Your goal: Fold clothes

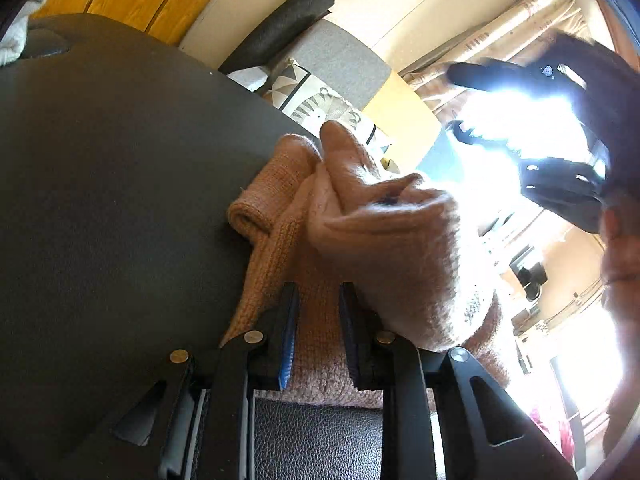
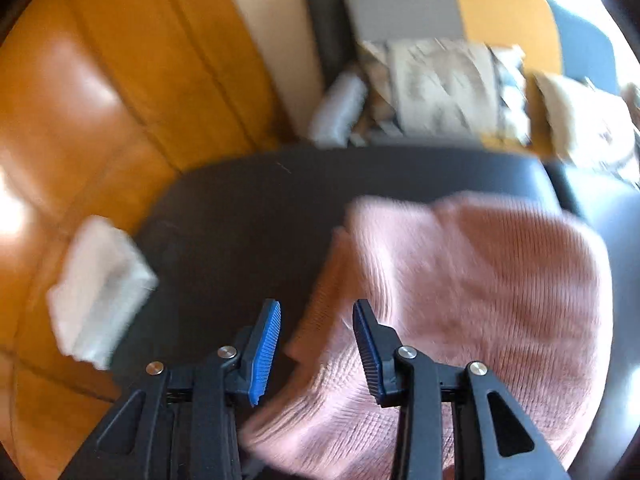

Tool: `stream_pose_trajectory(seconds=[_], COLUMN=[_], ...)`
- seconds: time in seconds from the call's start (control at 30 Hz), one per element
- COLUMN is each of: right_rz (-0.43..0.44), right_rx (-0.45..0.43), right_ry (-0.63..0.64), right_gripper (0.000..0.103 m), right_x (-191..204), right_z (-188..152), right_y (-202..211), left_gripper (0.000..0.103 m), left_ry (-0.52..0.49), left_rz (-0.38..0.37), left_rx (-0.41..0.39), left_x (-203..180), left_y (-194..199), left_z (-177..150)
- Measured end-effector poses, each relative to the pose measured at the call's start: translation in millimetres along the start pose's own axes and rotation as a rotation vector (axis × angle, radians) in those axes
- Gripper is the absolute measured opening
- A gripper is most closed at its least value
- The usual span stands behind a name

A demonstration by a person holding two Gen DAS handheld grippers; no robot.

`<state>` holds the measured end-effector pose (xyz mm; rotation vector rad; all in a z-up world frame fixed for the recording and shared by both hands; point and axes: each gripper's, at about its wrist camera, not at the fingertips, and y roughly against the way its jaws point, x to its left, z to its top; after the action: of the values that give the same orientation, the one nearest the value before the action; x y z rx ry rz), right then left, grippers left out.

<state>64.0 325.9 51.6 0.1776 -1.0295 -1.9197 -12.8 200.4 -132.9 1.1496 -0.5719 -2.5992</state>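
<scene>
A pink knitted garment (image 1: 360, 216) lies bunched on a dark table (image 1: 120, 184). My left gripper (image 1: 318, 300) is open, its fingers low over the knit, with cloth showing between the pads. In the left wrist view my right gripper (image 1: 460, 100) hangs in the air at upper right, against window glare. In the right wrist view the pink garment (image 2: 460, 288) lies partly folded on the dark table (image 2: 248, 208). My right gripper (image 2: 316, 312) is open and empty above the garment's left edge. That view is blurred by motion.
A folded white cloth (image 2: 100, 292) lies at the table's left edge over the orange wooden floor (image 2: 100, 80). Behind the table is a sofa with patterned cushions (image 2: 440, 88) and a dark bolster (image 1: 288, 20). A bright window is at the right.
</scene>
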Motion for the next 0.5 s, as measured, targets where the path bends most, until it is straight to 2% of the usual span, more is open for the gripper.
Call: stream_pose_trajectory(seconds=[0.07, 0.13, 0.17, 0.27, 0.37, 0.5], right_rz=[-0.007, -0.063, -0.080, -0.094, -0.081, 0.077], right_rx=[-0.086, -0.145, -0.145, -0.080, -0.013, 0.069], right_ry=[0.053, 0.105, 0.128, 0.190, 0.232, 0.329], right_gripper=[0.039, 0.039, 0.039, 0.035, 0.035, 0.035], right_x=[5.6, -1.9, -7.4, -21.6, -16.1, 2.4], right_z=[-3.1, -12.3, -19.0, -41.2, -53.9, -74.9], right_y=[22.1, 31.2, 30.5, 14.9, -4.6, -32.5], left_gripper=[0.023, 0.023, 0.023, 0.023, 0.024, 0.024], left_ry=[0.015, 0.027, 0.033, 0.042, 0.042, 0.072], left_rz=[-0.015, -0.025, -0.028, -0.025, -0.012, 0.023], left_rx=[0.001, -0.001, -0.001, 0.008, 0.021, 0.039], left_x=[1.7, 2.8, 3.2, 2.7, 1.2, 8.5], left_y=[1.2, 1.4, 1.5, 2.6, 6.1, 19.9], left_z=[0.0, 0.7, 1.2, 2.7, 3.9, 6.4])
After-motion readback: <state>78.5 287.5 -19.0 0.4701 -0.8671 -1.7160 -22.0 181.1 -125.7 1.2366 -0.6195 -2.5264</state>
